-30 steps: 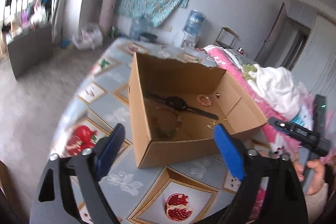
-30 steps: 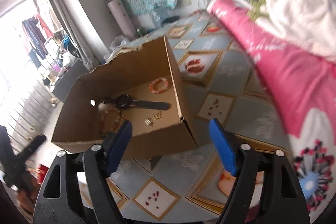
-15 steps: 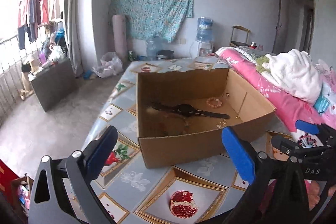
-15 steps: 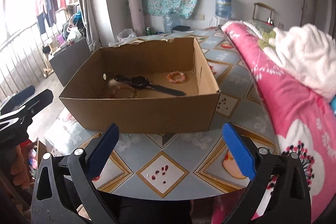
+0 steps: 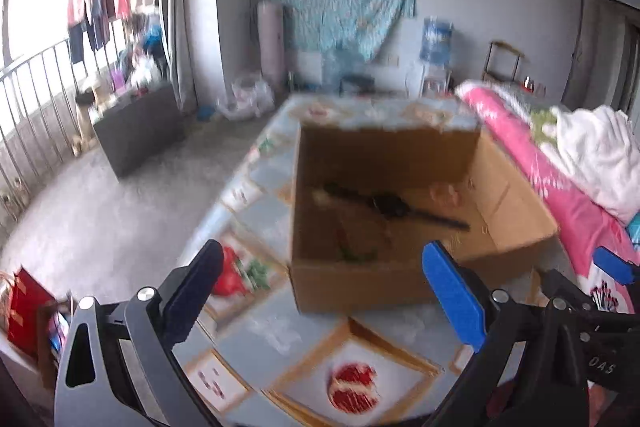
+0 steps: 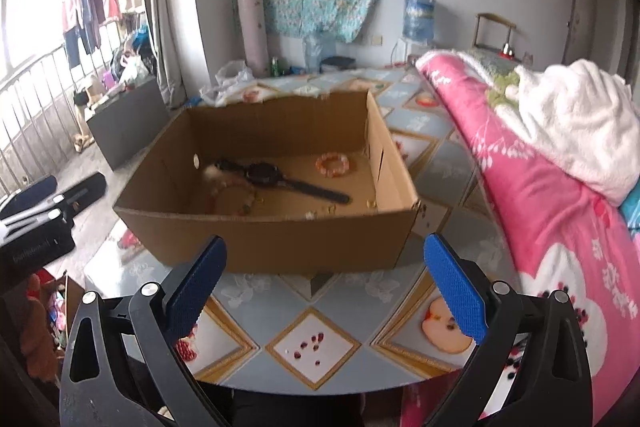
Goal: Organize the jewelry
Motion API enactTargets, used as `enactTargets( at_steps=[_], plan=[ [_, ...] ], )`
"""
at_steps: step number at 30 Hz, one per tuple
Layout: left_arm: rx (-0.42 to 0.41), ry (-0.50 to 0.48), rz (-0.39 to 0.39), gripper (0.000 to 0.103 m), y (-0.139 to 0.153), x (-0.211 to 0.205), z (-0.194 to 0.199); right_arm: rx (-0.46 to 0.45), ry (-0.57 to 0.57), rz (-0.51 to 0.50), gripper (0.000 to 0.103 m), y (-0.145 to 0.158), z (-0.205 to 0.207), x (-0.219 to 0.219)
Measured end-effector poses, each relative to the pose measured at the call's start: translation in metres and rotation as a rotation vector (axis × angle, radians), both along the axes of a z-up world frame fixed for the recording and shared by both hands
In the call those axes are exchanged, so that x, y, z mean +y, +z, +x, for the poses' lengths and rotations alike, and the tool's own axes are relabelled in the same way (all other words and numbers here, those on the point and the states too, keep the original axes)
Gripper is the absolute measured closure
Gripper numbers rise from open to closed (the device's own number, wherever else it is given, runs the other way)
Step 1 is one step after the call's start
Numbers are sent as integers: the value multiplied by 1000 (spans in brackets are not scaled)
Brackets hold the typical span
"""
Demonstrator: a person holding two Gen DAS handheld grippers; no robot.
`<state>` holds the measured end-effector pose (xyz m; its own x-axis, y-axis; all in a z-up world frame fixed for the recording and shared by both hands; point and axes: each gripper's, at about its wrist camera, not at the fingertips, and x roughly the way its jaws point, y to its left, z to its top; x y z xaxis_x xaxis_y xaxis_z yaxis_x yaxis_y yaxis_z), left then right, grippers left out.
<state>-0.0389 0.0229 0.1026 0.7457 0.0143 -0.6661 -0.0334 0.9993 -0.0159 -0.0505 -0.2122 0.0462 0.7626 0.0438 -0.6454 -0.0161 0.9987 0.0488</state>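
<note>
Both tongs are released and grasp nothing: the left gripper (image 5: pixel 320 287) and right gripper (image 6: pixel 325 279) hang over the table (image 6: pixel 312 339), short of the box (image 6: pixel 280 243). In the box lie a watch (image 6: pixel 280 179), a bead bracelet (image 6: pixel 333 164) behind it, and small pieces by the front wall. A pink blanket (image 6: pixel 540 195) lies right of the box.

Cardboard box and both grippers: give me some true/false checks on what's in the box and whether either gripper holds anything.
1. The cardboard box sits open on the table. True.
2. The black watch lies outside the box. False: it lies on the box floor.
3. The right gripper is shut on a bracelet. False: its fingers are spread and hold nothing.
4. An orange beaded bracelet lies in the box. True.
5. The left gripper is open. True.
</note>
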Motion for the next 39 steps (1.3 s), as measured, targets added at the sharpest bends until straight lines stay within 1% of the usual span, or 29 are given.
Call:
enactTargets(
  at_steps=[2, 4, 7, 16, 24, 39],
  plan=[
    [63, 9, 2, 5, -12, -4, 2, 25, -6, 1, 8, -7, 2, 1],
    [104, 9, 5, 5, -21, -5, 4, 47, -11, -5, 8, -15, 5, 2],
    [136, 5, 2, 5, -29, -7, 4, 76, -11, -2, 8, -22, 9, 4],
    [164, 8, -15, 5, -36, -9, 7, 99, 1, 0, 8, -26, 13, 8],
    [177, 4, 0, 5, -37, -13, 8, 104, -13, 9, 8, -26, 14, 6],
    [175, 33, -9, 5, -36, -10, 6, 90, -26, 21, 8, -23, 13, -2]
  ],
)
